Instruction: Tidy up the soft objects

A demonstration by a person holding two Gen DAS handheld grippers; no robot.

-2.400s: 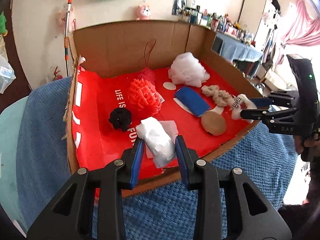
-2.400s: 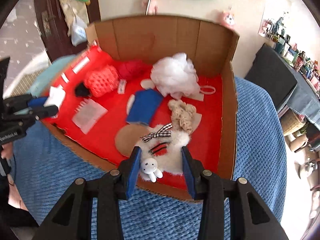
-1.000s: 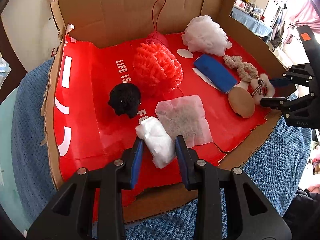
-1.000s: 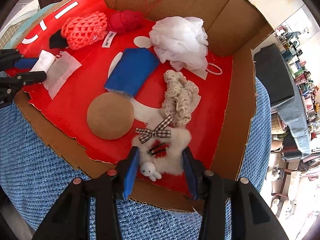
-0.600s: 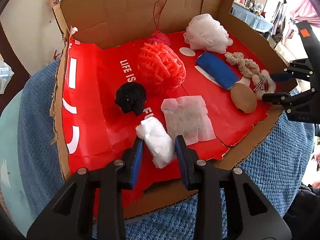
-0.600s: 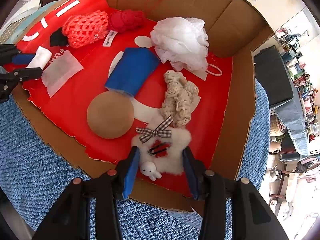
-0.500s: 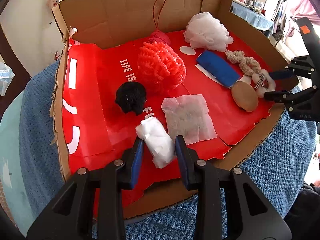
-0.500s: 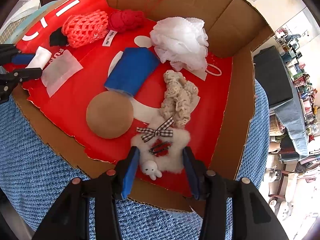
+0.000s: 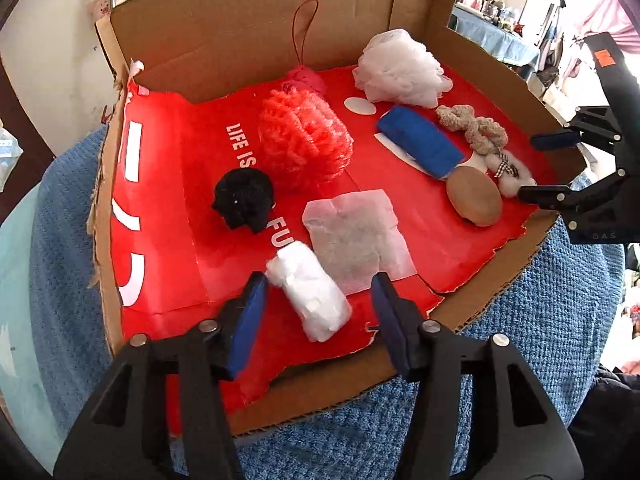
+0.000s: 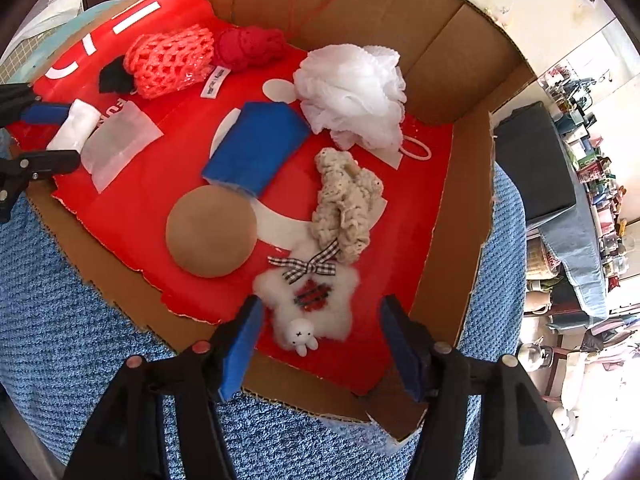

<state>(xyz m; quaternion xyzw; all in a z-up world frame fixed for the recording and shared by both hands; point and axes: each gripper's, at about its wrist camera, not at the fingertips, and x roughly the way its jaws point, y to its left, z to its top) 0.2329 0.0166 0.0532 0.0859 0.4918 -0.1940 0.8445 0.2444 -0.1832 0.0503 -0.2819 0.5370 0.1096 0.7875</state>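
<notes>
A cardboard box (image 9: 248, 36) with a red liner holds the soft objects. My left gripper (image 9: 318, 320) is open, and a white cotton roll (image 9: 308, 290) lies loose on the liner between its fingers. My right gripper (image 10: 320, 336) is open around a white fluffy pouch (image 10: 310, 300) with a checked bow and a small bunny charm, lying at the box's front edge. The left gripper also shows in the right wrist view (image 10: 40, 136), the right gripper in the left wrist view (image 9: 548, 166).
In the box lie a black pompom (image 9: 244, 200), coral mesh sponge (image 9: 304, 140), red yarn ball (image 10: 248, 46), white bath pouf (image 9: 400, 68), blue cloth (image 9: 420, 142), beige crochet piece (image 10: 348, 204), tan round puff (image 10: 210, 230) and sheer sachet (image 9: 356, 236). A blue towel (image 9: 500, 320) lies beneath.
Both grippers have opened. The white cotton roll and the fluffy pouch were let go and now rest on the red liner.
</notes>
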